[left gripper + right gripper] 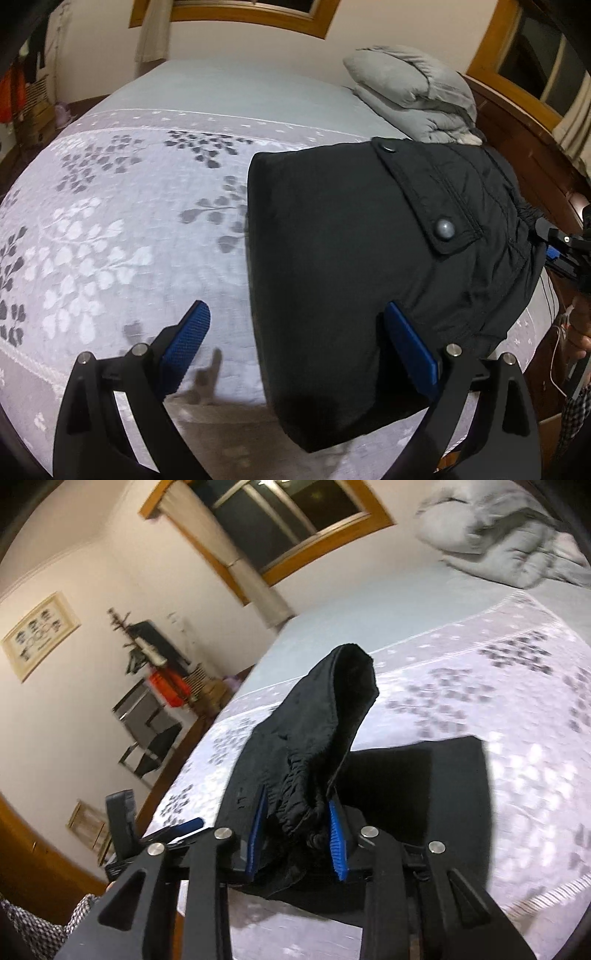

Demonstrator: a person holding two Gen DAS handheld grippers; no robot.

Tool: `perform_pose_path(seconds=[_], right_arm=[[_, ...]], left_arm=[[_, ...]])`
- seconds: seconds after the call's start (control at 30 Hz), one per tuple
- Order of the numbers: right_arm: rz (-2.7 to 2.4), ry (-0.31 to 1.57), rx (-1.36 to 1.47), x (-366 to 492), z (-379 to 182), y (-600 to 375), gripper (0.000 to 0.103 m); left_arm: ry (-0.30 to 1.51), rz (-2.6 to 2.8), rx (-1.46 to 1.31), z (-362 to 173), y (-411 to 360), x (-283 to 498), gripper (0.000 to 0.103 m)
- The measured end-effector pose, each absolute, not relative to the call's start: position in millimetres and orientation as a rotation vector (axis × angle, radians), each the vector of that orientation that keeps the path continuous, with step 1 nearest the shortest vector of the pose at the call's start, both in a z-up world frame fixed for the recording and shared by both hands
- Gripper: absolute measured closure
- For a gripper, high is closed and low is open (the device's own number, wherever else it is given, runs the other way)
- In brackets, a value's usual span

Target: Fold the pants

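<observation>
A: Gripping now — right tool [297, 834] has its blue pads pressed together on the gathered elastic waistband of the black pants [325, 716], lifted clear of the bed. That edge stands up in a loose hood above the jaws.

B: And the left tool [295, 350]?

A: Jaws wide apart, nothing between the pads. One blue pad hangs over bare bedspread [122, 229]; the other sits just beside the near edge of the pants, over the black cloth. Cannot tell if it touches.

B: Where does the garment lie?

A: On the bed, right half of the patterned bedspread, already doubled into a thick slab. Flap pocket with two snaps [445, 229] faces up. Grey folded duvet [413, 96] sits well apart toward the headboard.

B: Step in hand?

A: My reading: middle of a fold, waistband end raised to carry over the rest.

B: Next move calls for?

A: Likely swinging the raised end across and laying it flat, edges matched. The left tool probably should pin or pinch the near edge so the slab does not slide. Padded cloth looks springy; may need pressing down.
</observation>
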State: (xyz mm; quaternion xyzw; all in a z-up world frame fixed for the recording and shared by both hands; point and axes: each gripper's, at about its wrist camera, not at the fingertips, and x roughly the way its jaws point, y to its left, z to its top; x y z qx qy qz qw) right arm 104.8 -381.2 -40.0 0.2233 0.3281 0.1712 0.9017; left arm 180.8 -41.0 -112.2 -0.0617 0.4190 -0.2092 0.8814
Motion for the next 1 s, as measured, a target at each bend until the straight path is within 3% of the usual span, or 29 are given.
perform_pose_path(seconds=[0.4,0.5,0.53,0.57,0.8,1.0], right_arm=[[0.233,0.816,0.565,106.7,-123.7,-433.0,0.07],[0.19,0.859,0.522,105.9,-136.2,-432.9,0.058],[0.165,0.87,0.508,104.2,-137.8,-434.1,0.05],[0.155,0.874,0.498,100.6,-137.6,-435.4,0.044],[0.085,0.732,0.268,82.4,-83.6,-424.6,0.044],[0.18,0.671,0.248,120.8,-53.6,-408.2,0.044]], left_arm=[[0.908,-0.426,-0.006,-131.0,-90.8,192.4,0.008],[0.918,-0.414,-0.019,-133.8,-90.0,194.1,0.008],[0.92,-0.41,-0.022,-134.4,-89.4,194.7,0.008],[0.911,-0.416,-0.032,-135.0,-88.2,195.0,0.008],[0.825,-0.374,-0.072,-111.4,-79.1,193.8,0.008],[0.798,-0.37,-0.021,-93.2,-100.0,215.9,0.008]])
